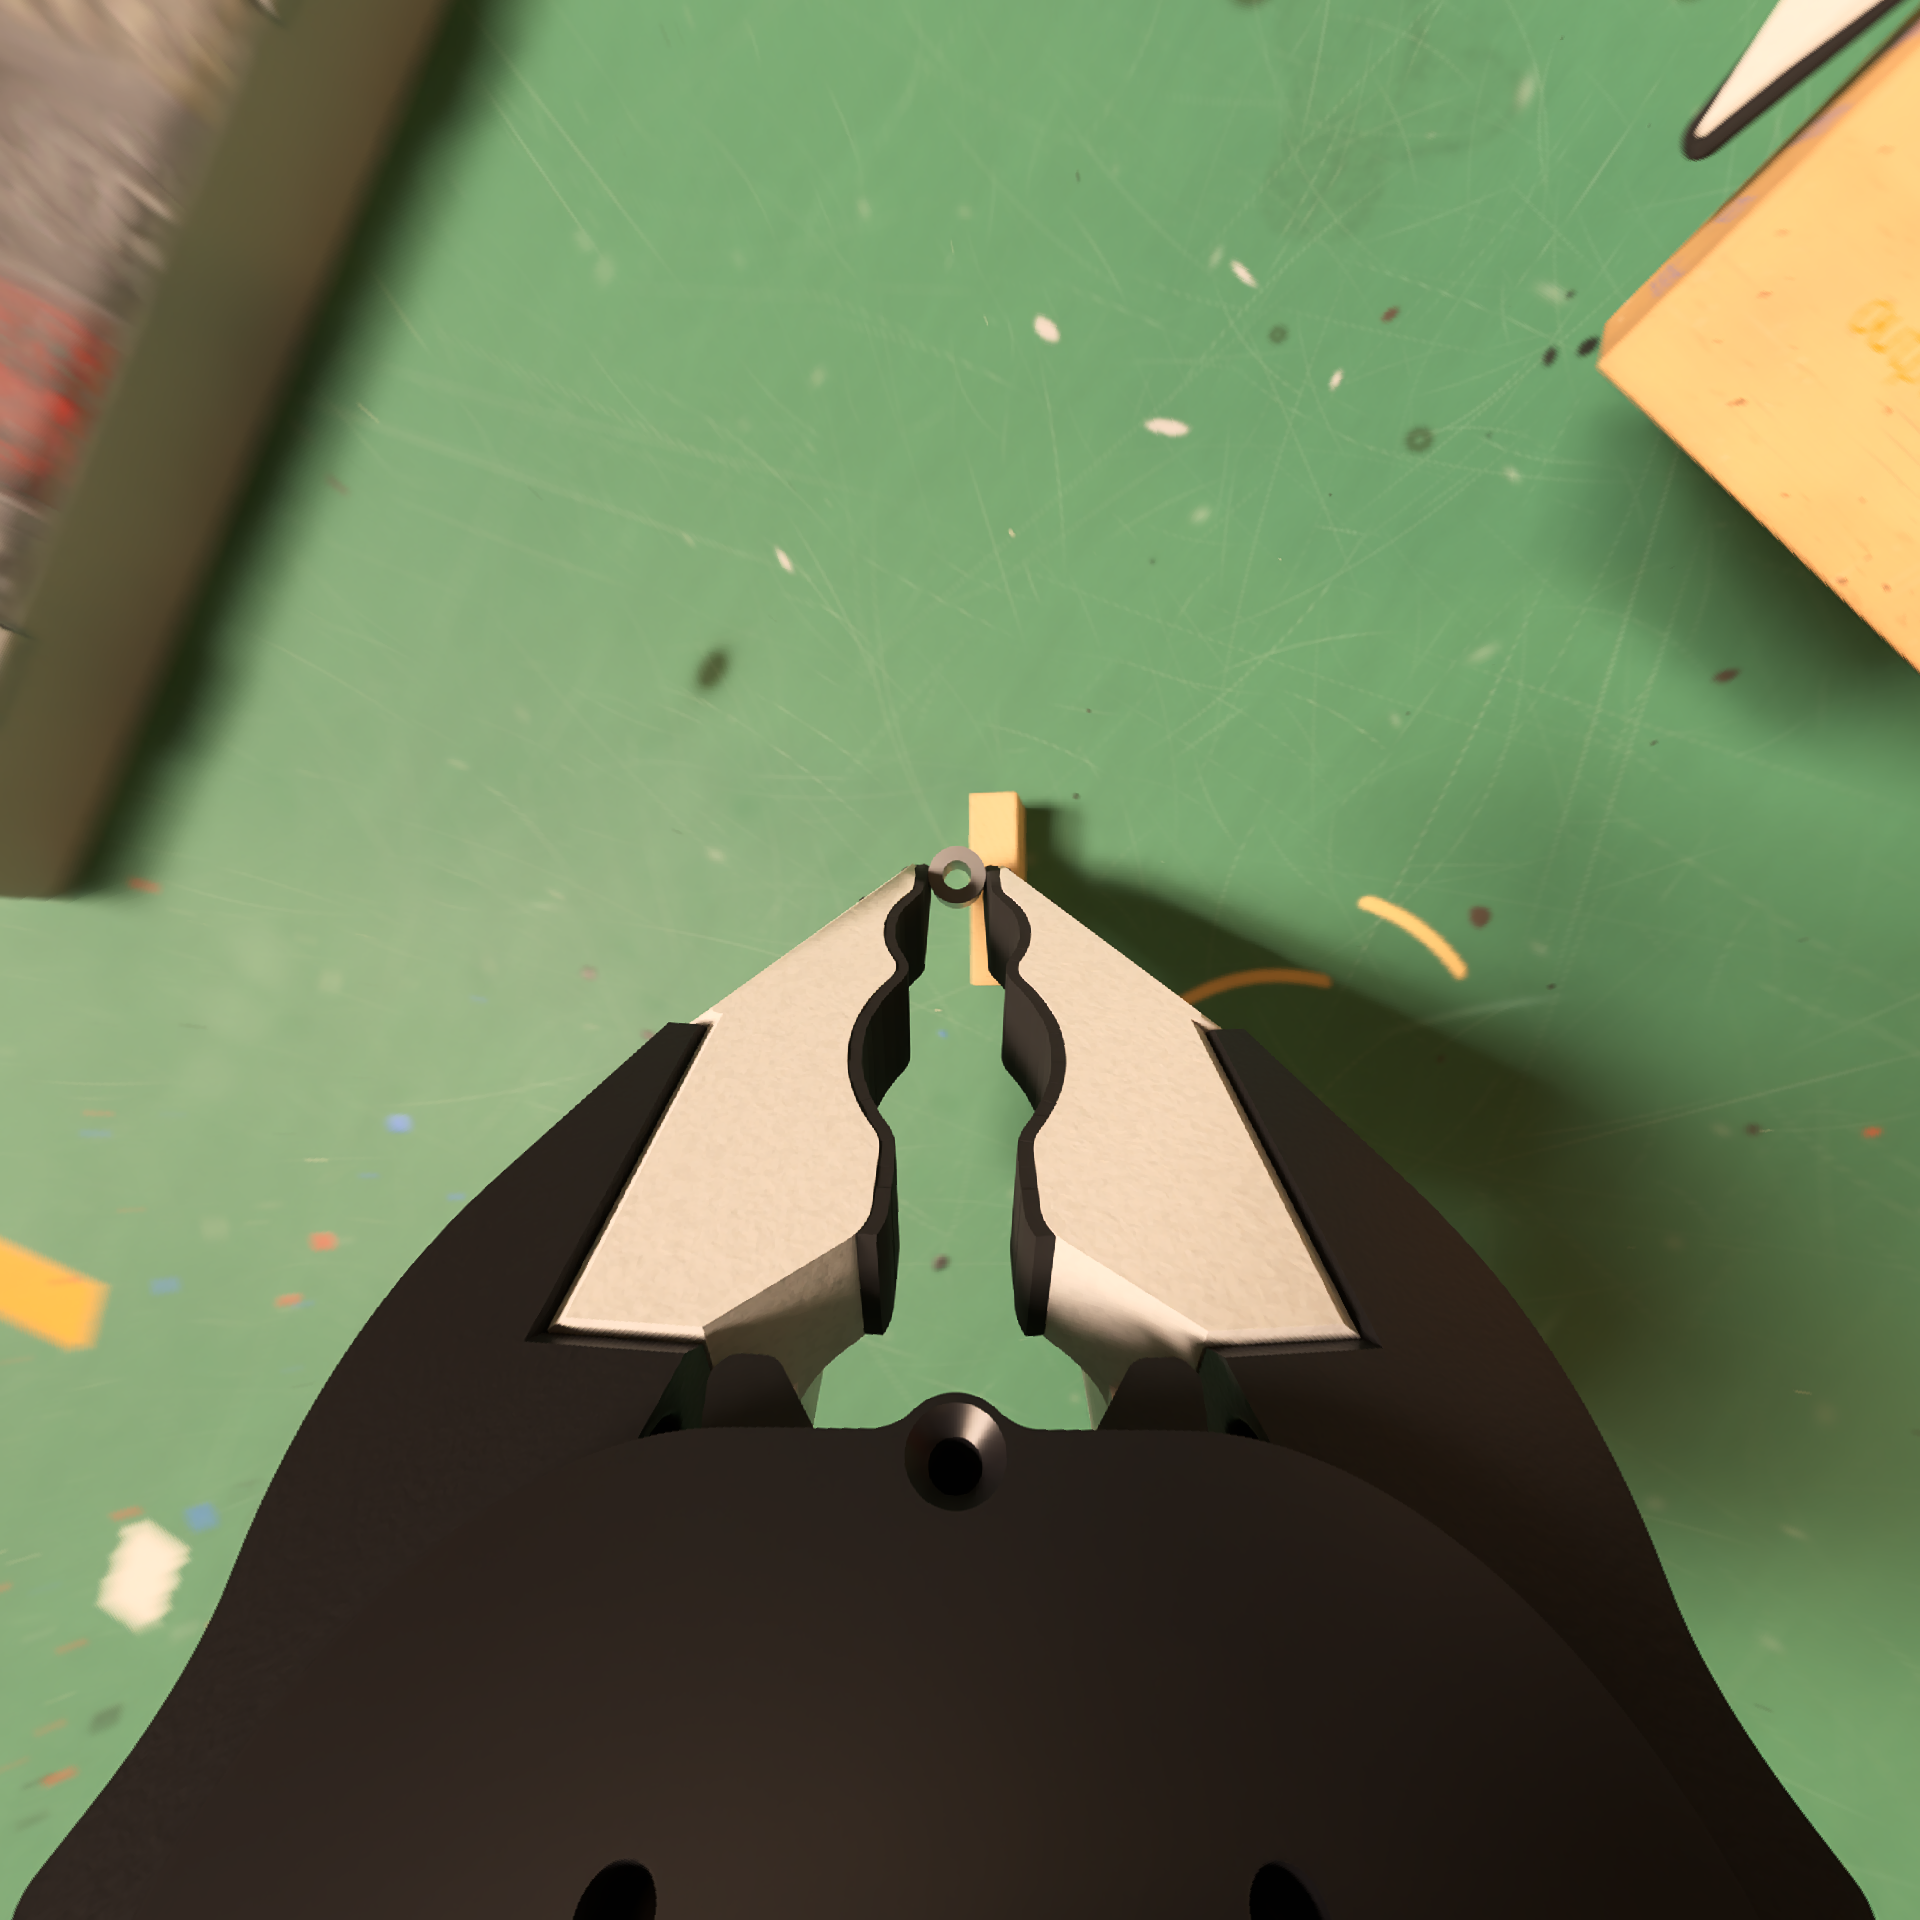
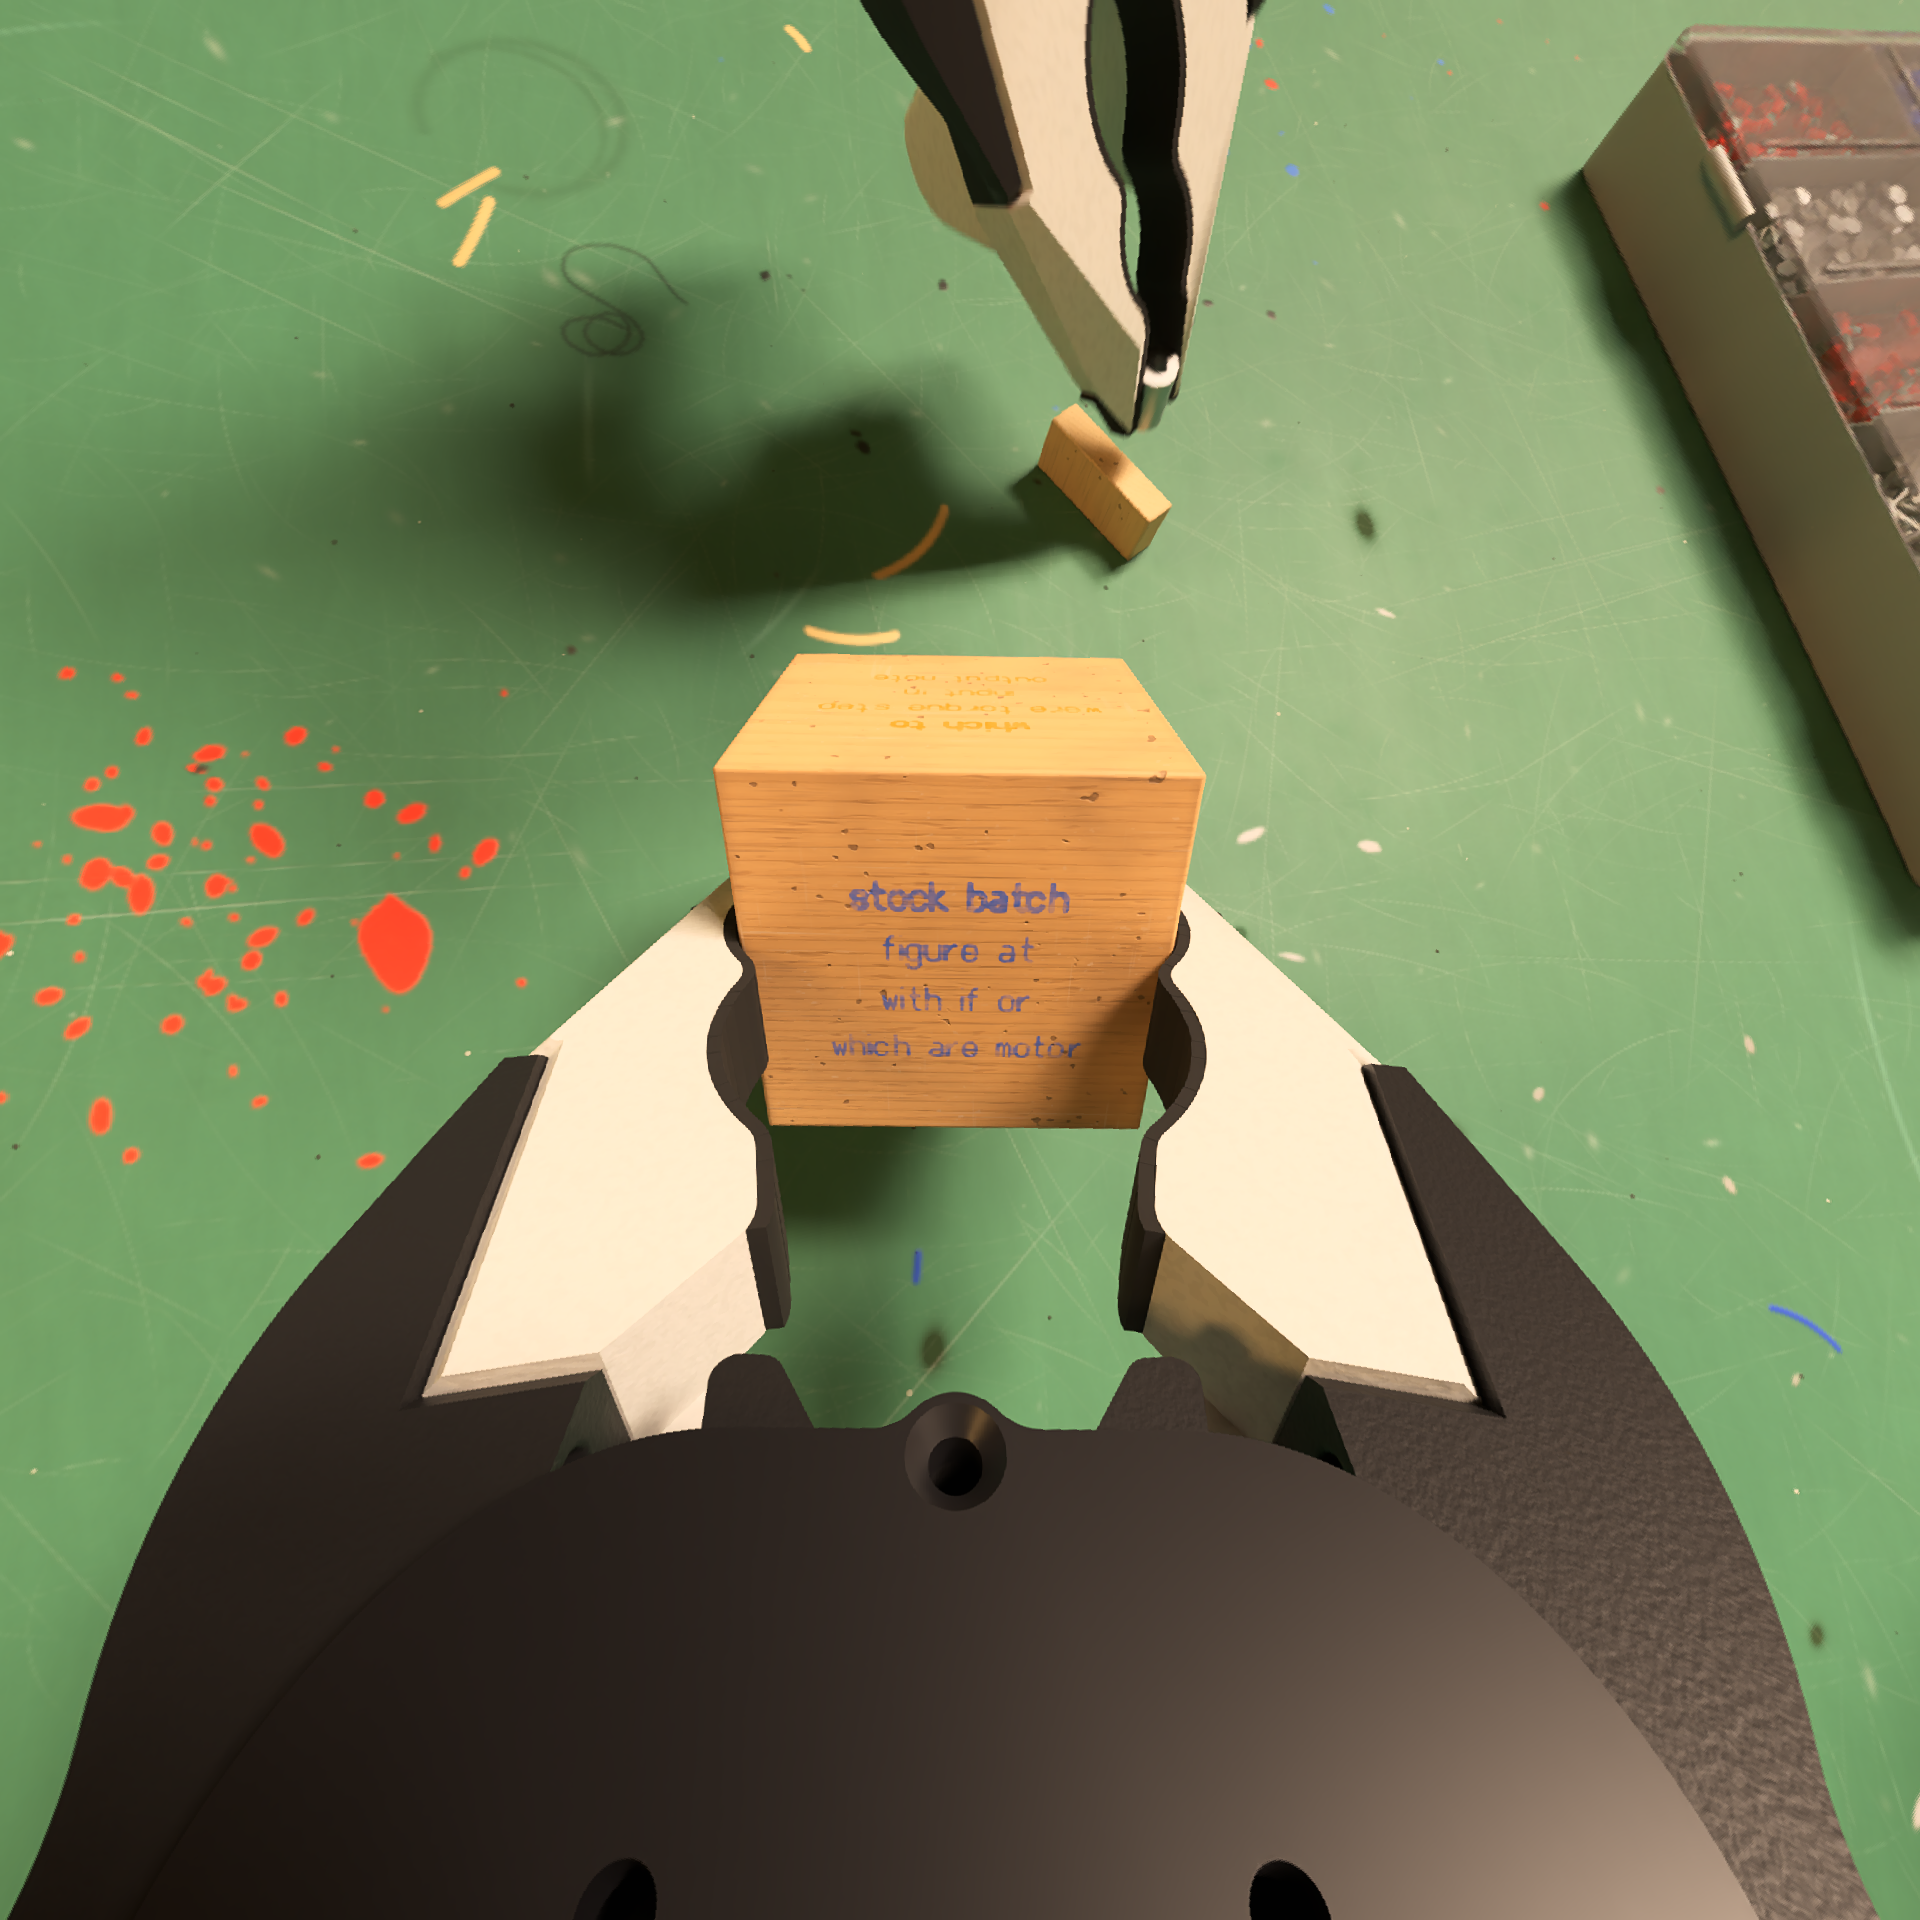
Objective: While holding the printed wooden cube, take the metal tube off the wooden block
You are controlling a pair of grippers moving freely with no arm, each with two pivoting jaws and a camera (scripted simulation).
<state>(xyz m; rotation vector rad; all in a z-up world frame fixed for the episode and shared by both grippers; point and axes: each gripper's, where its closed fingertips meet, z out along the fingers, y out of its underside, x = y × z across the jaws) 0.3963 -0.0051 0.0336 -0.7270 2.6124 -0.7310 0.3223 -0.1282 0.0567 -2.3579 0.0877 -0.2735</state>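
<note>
- Your right gripper point(image 2: 956, 997) is pinching the printed wooden cube point(image 2: 956, 894) between its two fingers, one on each side. The cube is sitting up off the green counter point(image 2: 416, 1195), so the holding part looks like it is being done.
- The cube has blue writing on the face that is looking at you and fainter writing on its top.
- A little farther out, the small wooden block point(image 2: 1103, 490) is lying on the counter all alone, with nothing on top of it.
- Just above the block, your left gripper point(image 2: 1148, 400) is pointing down and squeezing the metal tube point(image 2: 1158, 382) at the very tips of its fingers.
- In the left wrist view, you are looking straight down the tube point(image 1: 957, 879), so it is showing as a tiny ring between the nearly closed fingers point(image 1: 1003, 904), with the block point(image 1: 994, 831) below.
- The tube looks like it is already off the block, so the main job seems nearly done.
- What is left, I think, is keeping both grips tight and moving the tube clear.
- Far off to the side, a grey box point(image 2: 1787, 343) with little red and silver bits is sitting on the counter.
</note>
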